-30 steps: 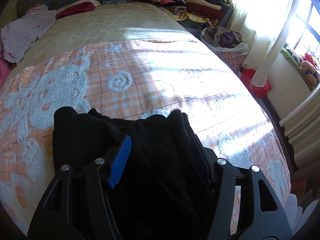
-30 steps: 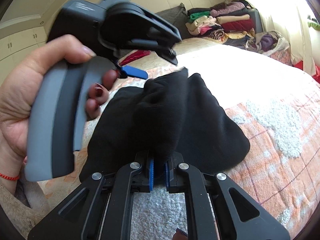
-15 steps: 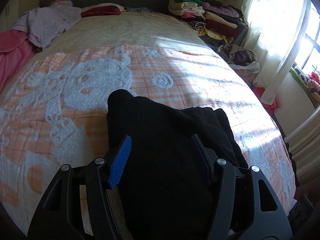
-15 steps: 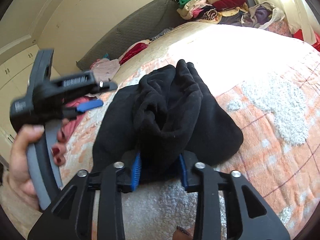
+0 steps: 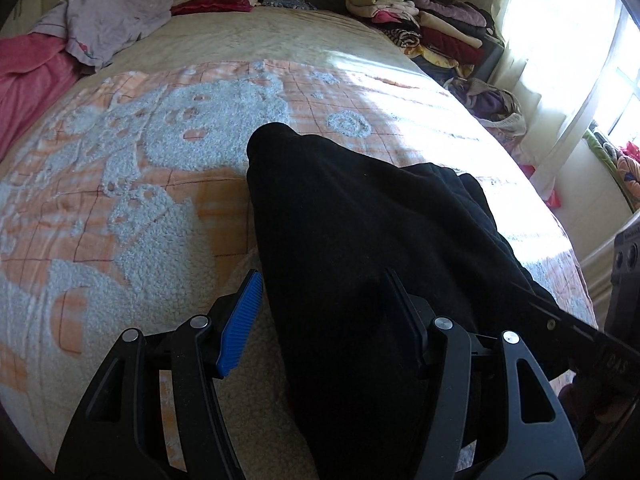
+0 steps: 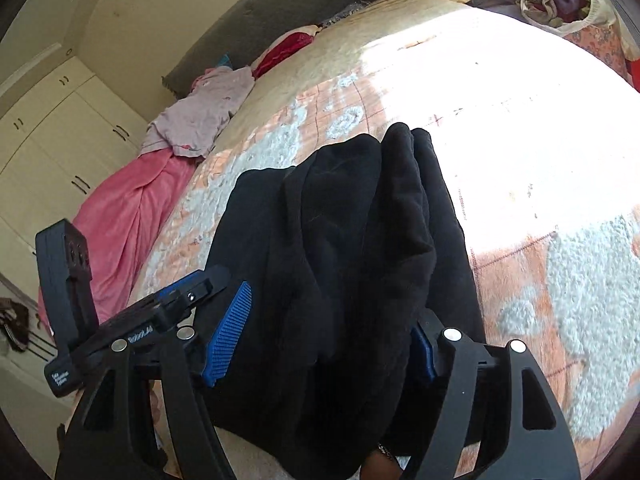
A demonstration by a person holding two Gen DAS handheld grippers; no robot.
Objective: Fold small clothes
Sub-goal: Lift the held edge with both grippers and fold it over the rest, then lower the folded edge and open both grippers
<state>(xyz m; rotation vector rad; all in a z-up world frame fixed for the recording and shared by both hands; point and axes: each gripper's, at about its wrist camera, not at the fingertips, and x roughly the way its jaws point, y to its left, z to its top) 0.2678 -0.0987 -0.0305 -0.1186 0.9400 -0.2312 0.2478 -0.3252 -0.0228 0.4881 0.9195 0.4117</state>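
Both hand-held grippers, left (image 5: 326, 312) and right (image 6: 320, 324), gape around black garment (image 5: 360, 248)

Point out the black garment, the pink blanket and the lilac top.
black garment (image 5: 360, 240), left wrist view, middle of the fabric.
pink blanket (image 6: 128, 216), right wrist view, its draped middle.
lilac top (image 5: 108, 26), left wrist view, its crumpled front.

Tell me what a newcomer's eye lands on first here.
The black garment, a dark folded heap in the middle of the orange-and-white patterned bedspread. The left gripper and right gripper both sit wide open at its near end, cloth lying between the fingers. Next, the stacked folded clothes at the bed's far right corner and the pink blanket along its left edge.
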